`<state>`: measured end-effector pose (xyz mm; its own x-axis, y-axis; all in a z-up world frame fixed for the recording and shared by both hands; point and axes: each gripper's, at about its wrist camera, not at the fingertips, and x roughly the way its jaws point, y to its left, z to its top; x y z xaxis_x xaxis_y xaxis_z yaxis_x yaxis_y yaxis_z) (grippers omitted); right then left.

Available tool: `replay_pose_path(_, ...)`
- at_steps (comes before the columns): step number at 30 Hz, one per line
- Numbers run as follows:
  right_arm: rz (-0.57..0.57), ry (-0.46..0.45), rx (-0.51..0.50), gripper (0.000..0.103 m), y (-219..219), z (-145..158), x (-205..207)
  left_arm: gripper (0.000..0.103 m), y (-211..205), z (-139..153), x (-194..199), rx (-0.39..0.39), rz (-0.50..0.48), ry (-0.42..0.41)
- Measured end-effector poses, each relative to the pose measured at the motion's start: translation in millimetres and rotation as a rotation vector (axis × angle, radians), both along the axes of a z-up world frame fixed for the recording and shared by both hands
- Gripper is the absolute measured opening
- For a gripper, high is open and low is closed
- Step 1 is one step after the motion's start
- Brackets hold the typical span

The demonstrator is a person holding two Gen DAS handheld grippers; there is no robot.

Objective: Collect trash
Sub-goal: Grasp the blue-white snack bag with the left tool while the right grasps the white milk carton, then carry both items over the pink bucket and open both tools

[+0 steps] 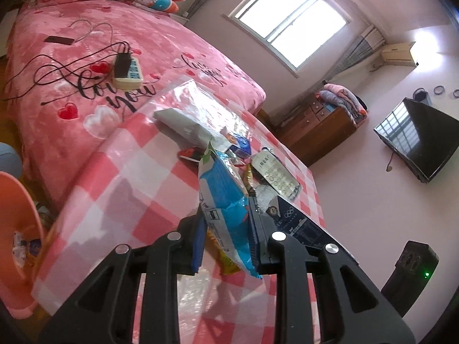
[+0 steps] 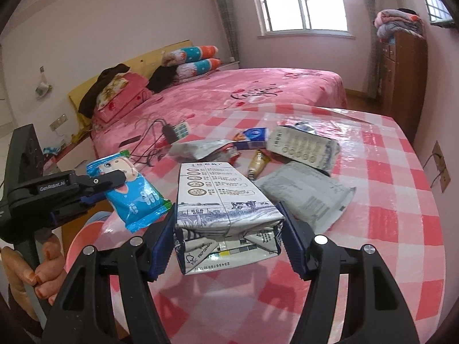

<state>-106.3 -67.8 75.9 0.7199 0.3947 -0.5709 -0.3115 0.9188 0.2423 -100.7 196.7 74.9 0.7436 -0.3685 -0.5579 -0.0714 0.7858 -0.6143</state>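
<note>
While both claws are off the checked table (image 2: 387,200), each has a piece of trash in it. My left gripper (image 1: 226,229) is closed tight on a blue snack wrapper (image 1: 222,200); from its own camera the wrapper stands between the two blue pads and sticks out forward over the table, and from the right camera I see the same wrapper (image 2: 134,192) hanging from that left gripper (image 2: 114,183) past the table's near-left edge. A hand (image 2: 37,269) holds its handle (only the fingers show).

My right gripper (image 2: 229,240) is clamped on a flattened milk carton (image 2: 223,209): the folded bottom end sits square between the pads, both pads touch its sides, and the rest of the carton reaches away from me above the cloth.

Still lying on the table beyond the carton: a grey plastic mailer (image 2: 307,197) just to the right of it, a second carton (image 2: 304,146) further back, a small blue box (image 2: 254,139), and a yellowish sachet (image 2: 258,163) between them. An orange bin (image 1: 17,229) sits low at the left, beside the table, with some wrappers inside.
</note>
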Motion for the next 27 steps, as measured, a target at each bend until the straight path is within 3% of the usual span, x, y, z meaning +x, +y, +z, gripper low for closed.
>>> replay_pose_path(16, 0.194, 0.017, -0.037, 0.066, 88.7, 0.2, -23.3, 0.026, 65.3, -14.3, -45.2, -0.026, 0.074, 0.009)
replay_pose_path(27, 0.401, 0.046, -0.09, 0.067, 177.2, -12.1, -35.1, 0.026, 138.6, -36.8, -92.3, 0.008, 0.212, 0.071)
